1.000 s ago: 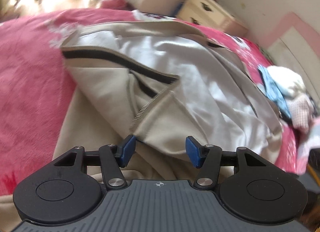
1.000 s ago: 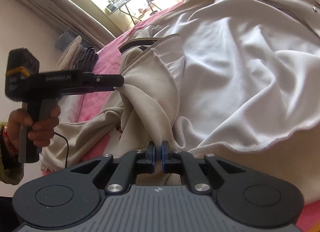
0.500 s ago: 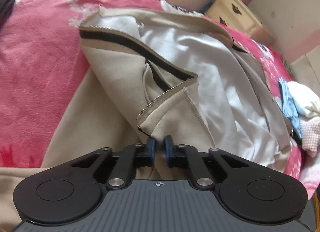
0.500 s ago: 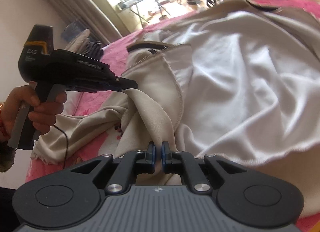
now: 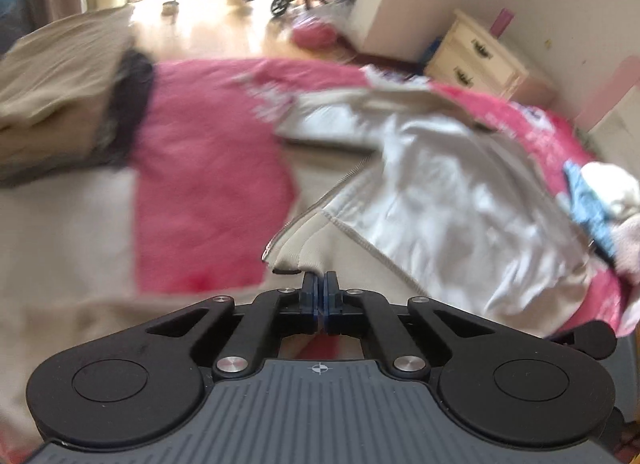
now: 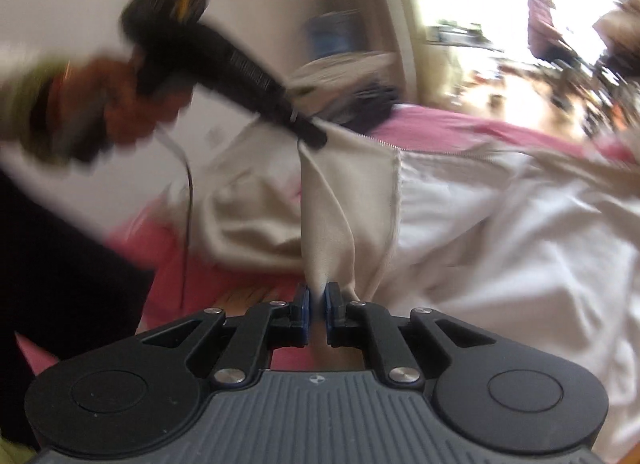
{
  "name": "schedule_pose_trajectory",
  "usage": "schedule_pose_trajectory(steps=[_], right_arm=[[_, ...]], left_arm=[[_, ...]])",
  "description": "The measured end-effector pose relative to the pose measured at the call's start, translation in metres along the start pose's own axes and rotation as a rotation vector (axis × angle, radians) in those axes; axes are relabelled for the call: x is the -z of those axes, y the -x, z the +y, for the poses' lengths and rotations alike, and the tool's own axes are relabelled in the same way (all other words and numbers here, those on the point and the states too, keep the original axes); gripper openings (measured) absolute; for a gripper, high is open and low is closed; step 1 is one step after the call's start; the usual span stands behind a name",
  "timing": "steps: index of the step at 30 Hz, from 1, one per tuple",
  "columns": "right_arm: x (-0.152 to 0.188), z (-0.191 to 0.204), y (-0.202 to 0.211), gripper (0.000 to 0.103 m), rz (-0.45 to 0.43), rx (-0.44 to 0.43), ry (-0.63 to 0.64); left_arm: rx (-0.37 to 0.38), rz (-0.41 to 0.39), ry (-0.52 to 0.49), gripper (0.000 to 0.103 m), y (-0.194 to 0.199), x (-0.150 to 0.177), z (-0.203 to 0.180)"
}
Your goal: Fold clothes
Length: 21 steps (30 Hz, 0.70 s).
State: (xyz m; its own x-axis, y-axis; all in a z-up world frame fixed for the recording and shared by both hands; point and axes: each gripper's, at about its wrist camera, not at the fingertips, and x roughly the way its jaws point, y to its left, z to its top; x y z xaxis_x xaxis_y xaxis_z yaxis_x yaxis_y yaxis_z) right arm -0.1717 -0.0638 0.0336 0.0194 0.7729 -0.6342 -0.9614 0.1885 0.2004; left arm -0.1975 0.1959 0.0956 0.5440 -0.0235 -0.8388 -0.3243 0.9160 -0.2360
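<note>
The beige jacket (image 5: 420, 192) lies opened out on the pink bed (image 5: 208, 184), lining up, filling the 1 to 4 o'clock part of the left wrist view. Both grippers hold its near front edge beside the zip (image 5: 320, 200).

The left gripper (image 5: 320, 284) has its jaws pressed together on a thin corner of that edge. The bite is shallow, at the very hem, so a hard pull could strip the cloth out and drop the flap half turned. The right gripper (image 6: 316, 296) is the bigger worry: its jaws are opening a little, with a bunched fold of the jacket (image 6: 332, 224) between them. If they part further while the cloth is taut between the two grippers, that side will fall and the fold will land skewed. The blur suggests a fast sweep, which adds strain on both holds. The stack of folded clothes (image 5: 60, 104) at 10 o'clock and the small pile of laundry (image 5: 604, 208) at 3 o'clock could be snagged by a trailing sleeve.

A second ago the left jaws stood wide apart over the hem; now they are closed on it. Both grippers have lifted and swung, so the jacket sits further off and the room beyond shows. The right view has rolled, and in it the left gripper (image 6: 312, 140) now sits at 12 o'clock, not 9.
</note>
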Motion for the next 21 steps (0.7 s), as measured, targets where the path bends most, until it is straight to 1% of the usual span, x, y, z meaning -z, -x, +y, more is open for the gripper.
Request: schedule_pose_trajectory(steps=[2,5,6,7,9,10,11,13,14,15,18,20,21], right_arm=[[0.008,0.018,-0.017,0.011,0.052,-0.022,0.065],[0.018,0.029,-0.022,0.011,0.142,-0.048,0.108],[0.022,0.032,-0.023,0.011,0.172,-0.057,0.122],[0.025,0.036,-0.024,0.011,0.2,-0.062,0.135],[0.027,0.032,-0.014,0.013,0.209,-0.017,0.151],[0.027,0.028,-0.009,0.015,0.21,0.01,0.143],[0.026,0.023,-0.004,0.018,0.206,0.038,0.129],[0.026,0.014,0.005,0.032,0.198,0.092,0.114],[0.026,0.012,0.008,0.044,0.198,0.12,0.121],[0.027,0.01,0.011,0.047,0.197,0.146,0.128],[0.025,0.006,0.022,0.047,0.184,0.174,0.132],[0.023,0.005,0.032,0.049,0.164,0.155,0.132],[0.023,0.005,0.036,0.053,0.155,0.146,0.133]], left_arm=[[-0.029,0.058,0.01,0.0,-0.004,0.019,0.012],[-0.072,0.171,-0.06,0.0,-0.022,0.048,0.018],[-0.08,0.208,-0.108,0.0,-0.028,0.057,0.018],[-0.087,0.222,-0.189,0.0,-0.032,0.065,0.013],[-0.11,0.193,-0.34,0.0,-0.035,0.08,0.003],[-0.103,0.181,-0.378,0.0,-0.035,0.083,0.0],[-0.09,0.171,-0.393,0.0,-0.034,0.084,-0.001],[-0.06,0.147,-0.407,0.0,-0.03,0.085,-0.001],[-0.049,0.136,-0.41,0.0,-0.028,0.085,0.0],[-0.044,0.129,-0.408,0.0,-0.026,0.086,0.003],[-0.04,0.125,-0.388,0.0,-0.023,0.086,0.011],[-0.04,0.125,-0.369,0.0,-0.02,0.089,0.018],[-0.037,0.125,-0.353,0.0,-0.02,0.09,0.02]])
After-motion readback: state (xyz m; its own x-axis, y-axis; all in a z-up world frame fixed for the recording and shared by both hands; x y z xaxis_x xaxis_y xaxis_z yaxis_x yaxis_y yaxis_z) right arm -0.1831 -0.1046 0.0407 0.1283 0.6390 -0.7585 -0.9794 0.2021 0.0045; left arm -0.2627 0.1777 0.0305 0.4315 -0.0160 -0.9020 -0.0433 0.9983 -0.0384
